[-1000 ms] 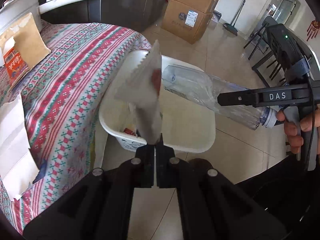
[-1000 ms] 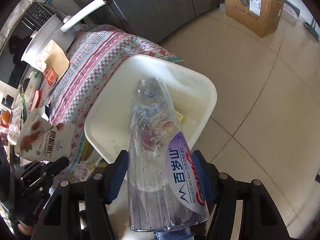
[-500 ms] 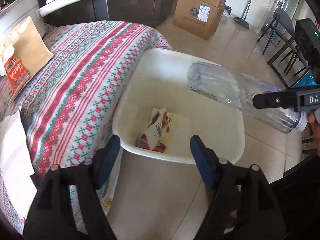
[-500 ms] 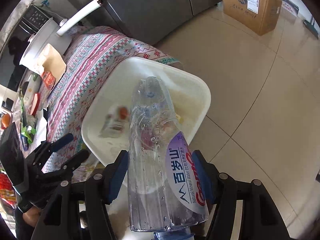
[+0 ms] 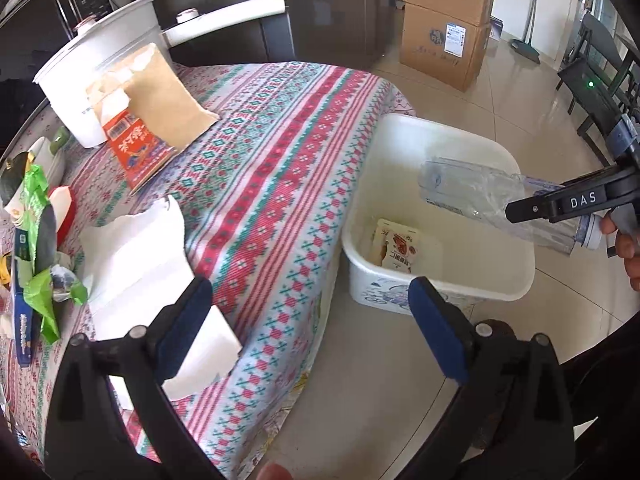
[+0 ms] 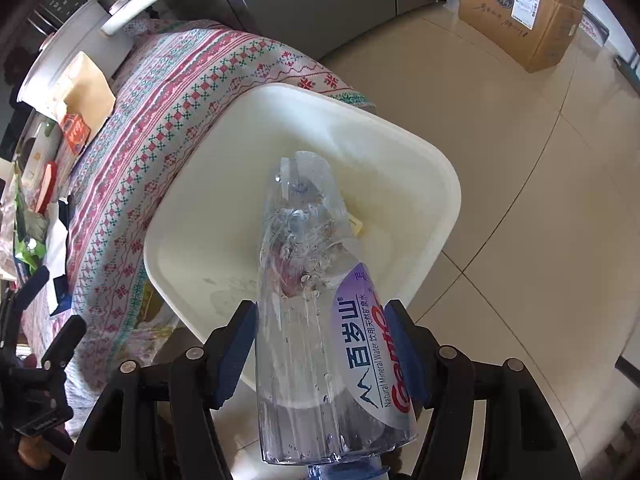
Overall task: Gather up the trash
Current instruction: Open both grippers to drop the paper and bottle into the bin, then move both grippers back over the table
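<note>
Snack wrapper (image 5: 396, 245) left your left gripper (image 5: 310, 322) since earlier frame, lay in white bin (image 5: 440, 136) on floor; its jaws had just been opening, stood wide apart, nothing between. Your right gripper (image 6: 322, 340) stayed clamped on clear water bottle (image 6: 316, 300), base tilted down over bin, at 3 o'clock in left view. Risk: release while bottle lay slanted, it could strike rim, roll onto tiles. More litter waited on desk (image 5: 256, 184) at 9 o'clock.
</note>
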A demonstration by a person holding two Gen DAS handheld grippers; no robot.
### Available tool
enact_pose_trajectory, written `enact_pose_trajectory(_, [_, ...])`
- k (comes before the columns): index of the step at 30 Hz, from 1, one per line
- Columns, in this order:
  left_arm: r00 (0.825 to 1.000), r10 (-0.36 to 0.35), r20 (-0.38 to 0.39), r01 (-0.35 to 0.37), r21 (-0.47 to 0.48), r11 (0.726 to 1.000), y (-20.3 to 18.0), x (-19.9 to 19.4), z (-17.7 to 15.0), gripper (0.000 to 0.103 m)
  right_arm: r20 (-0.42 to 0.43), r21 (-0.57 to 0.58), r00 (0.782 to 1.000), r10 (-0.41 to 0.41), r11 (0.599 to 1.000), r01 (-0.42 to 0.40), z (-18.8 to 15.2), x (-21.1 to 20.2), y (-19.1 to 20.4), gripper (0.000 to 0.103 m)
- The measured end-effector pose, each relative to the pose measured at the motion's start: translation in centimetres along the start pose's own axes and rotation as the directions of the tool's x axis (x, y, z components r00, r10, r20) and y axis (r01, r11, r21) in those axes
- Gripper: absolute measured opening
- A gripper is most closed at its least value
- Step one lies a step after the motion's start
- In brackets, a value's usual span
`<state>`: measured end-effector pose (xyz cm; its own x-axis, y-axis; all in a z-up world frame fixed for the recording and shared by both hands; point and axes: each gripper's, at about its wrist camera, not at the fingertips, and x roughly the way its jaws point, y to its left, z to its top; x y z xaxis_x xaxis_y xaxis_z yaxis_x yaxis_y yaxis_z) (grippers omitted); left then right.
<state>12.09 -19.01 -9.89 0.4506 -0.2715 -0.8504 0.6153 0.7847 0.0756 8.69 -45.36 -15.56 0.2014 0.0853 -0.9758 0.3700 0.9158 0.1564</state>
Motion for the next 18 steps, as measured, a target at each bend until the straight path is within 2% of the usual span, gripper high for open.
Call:
enact_pose_trajectory(4, [1.000,0.014,0.006,-0.013,-0.037,0.999,1.9,-0.8,-0.6,0.100,-0.011,-0.015,1.000,-0.007,1.000,0.007,0.2,0.2,1.1,0.073])
enact_pose_trajectory(5, [1.000,0.014,0.011,-0.014,-0.048,0.999,2.4,-1.1,-0.7,0.101,-0.008,-0.025,1.000,-0.014,1.000,0.014,0.3,0.1,1.6,0.082])
enact_pose_trajectory(6, [1.000,0.017,0.013,-0.016,-0.058,0.998,2.9,-1.3,-0.8,0.102,0.005,-0.039,1.000,-0.022,0.999,0.023,0.2,-0.2,2.1,0.086])
enact_pose_trajectory(18, [0.997,0.069,0.033,-0.062,-0.169,0.984,7.7,-4.2,-2.8,0.102,0.118,-0.167,0.993,-0.026,0.985,0.046,-0.3,-4.0,8.8,0.086])
